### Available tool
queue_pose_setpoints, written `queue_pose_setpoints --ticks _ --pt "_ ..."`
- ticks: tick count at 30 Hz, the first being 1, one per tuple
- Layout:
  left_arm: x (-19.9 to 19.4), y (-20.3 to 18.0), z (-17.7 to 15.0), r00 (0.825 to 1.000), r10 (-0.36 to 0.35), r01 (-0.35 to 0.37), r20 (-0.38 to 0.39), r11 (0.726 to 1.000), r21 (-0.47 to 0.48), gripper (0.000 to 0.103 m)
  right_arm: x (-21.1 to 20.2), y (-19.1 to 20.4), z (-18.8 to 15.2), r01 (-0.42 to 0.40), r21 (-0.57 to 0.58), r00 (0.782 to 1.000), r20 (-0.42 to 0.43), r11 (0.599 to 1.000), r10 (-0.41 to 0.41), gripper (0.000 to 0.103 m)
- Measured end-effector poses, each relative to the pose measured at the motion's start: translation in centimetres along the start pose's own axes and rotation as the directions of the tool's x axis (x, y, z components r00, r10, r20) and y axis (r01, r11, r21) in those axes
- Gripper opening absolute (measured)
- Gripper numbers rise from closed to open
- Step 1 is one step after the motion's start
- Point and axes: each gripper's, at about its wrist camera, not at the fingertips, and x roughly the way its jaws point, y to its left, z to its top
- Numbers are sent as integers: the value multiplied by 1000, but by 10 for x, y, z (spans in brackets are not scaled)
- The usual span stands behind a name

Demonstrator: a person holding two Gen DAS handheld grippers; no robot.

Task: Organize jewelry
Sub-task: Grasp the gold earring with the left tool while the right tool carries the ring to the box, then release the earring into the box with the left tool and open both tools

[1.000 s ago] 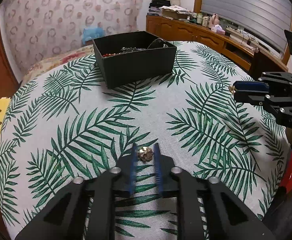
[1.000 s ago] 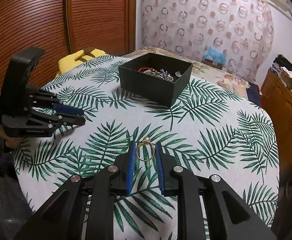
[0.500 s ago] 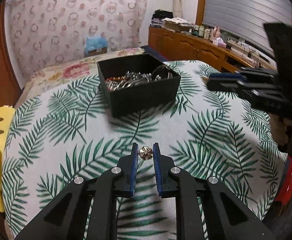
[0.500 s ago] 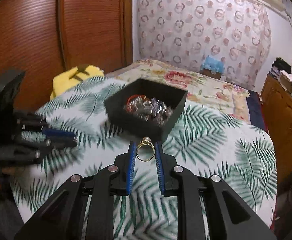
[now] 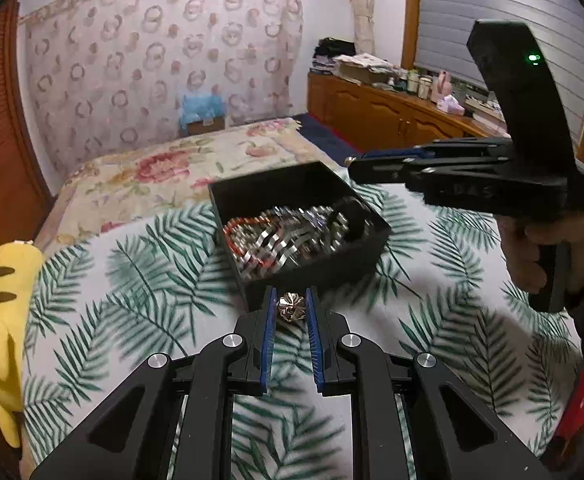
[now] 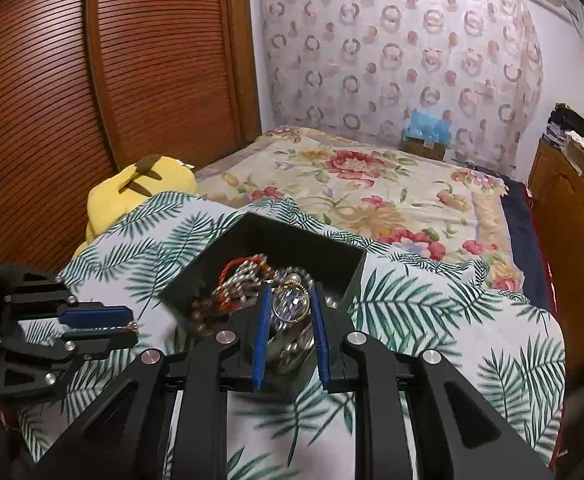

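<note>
Two small pieces are held above the cloth-covered table (image 6: 452,320), each pinched between nearly closed blue pads: a gold ring (image 6: 291,305) in the right tool (image 6: 290,312) and a flower-shaped stud (image 5: 291,307) in the left tool (image 5: 290,312). The ring hangs directly over the black box (image 6: 334,256), above the tangle of chains (image 6: 240,280) inside, so the right tool is the nearer one and probably needs only to let go. The stud sits just short of the box's near wall (image 5: 320,276), so the left tool likely has to go further forward.

Two close wrist views, shared black box (image 5: 298,224) (image 6: 260,264)
</note>
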Motion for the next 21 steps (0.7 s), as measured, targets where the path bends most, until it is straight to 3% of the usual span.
queue_pose_setpoints --ticks 8,9,21 --pt "16 6 18 1000 9 -9 -1 1000 -11 14 18 -12 14 -14 47 1000 -15 999 15 22" --pt "18 7 19 1000 9 -9 -1 1000 -14 14 19 -12 15 -8 45 1000 -18 999 9 27" --pt "41 6 42 1000 16 -16 10 999 -30 14 -1 -25 -5 30 76 1000 0 997 -30 29"
